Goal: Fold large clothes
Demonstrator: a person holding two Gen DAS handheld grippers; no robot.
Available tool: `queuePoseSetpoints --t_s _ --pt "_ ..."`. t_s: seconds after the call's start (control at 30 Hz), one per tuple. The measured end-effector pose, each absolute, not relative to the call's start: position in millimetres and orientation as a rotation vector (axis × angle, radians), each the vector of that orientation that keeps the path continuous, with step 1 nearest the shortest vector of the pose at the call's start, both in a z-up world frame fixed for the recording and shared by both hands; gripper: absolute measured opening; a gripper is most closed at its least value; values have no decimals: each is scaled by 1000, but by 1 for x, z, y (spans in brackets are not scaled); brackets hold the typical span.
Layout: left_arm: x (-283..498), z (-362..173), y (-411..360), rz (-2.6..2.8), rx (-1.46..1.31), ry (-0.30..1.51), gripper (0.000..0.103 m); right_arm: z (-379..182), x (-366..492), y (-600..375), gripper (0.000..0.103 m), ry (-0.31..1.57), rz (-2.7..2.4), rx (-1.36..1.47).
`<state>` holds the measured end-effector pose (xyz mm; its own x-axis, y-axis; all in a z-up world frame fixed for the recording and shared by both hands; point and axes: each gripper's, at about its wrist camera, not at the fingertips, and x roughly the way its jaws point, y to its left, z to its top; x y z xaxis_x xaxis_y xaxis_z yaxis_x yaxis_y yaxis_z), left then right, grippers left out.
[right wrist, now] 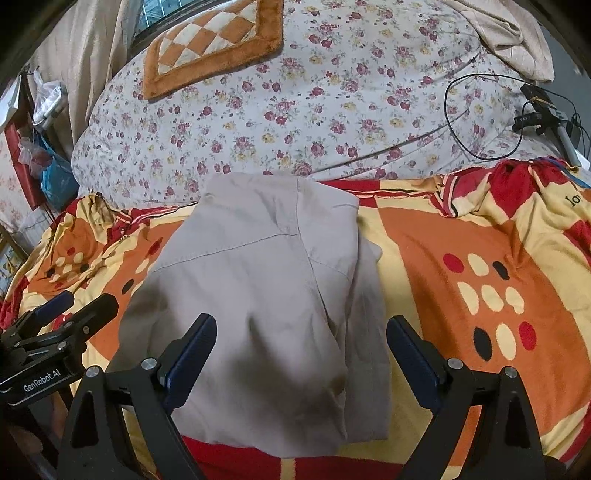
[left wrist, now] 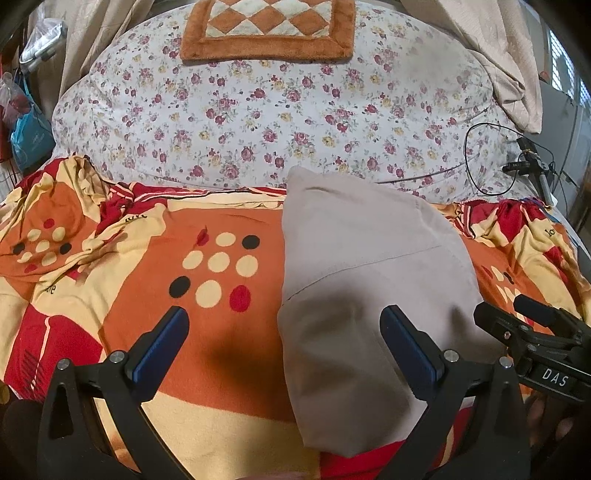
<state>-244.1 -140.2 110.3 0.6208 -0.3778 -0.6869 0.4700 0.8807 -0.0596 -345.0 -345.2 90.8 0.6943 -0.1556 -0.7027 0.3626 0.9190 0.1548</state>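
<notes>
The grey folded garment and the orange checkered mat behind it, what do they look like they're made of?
Grey garment: probably thin woven cotton or a blend, matte, with stitched seams and soft creases. Checkered mat: looks like plush fleece, its orange border fuzzy and piled.

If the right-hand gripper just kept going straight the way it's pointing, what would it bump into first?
Most likely the folded grey garment: it lies directly between and ahead of the open right gripper. The floral quilt lies beyond. Depth is hard to judge.
</notes>
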Motion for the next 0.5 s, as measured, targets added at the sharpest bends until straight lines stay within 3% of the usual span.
queuePoseSetpoints --t_s 0.5 --pt "-242 105 -138 -493 134 769 103 85 -343 -342 94 764 -293 300"
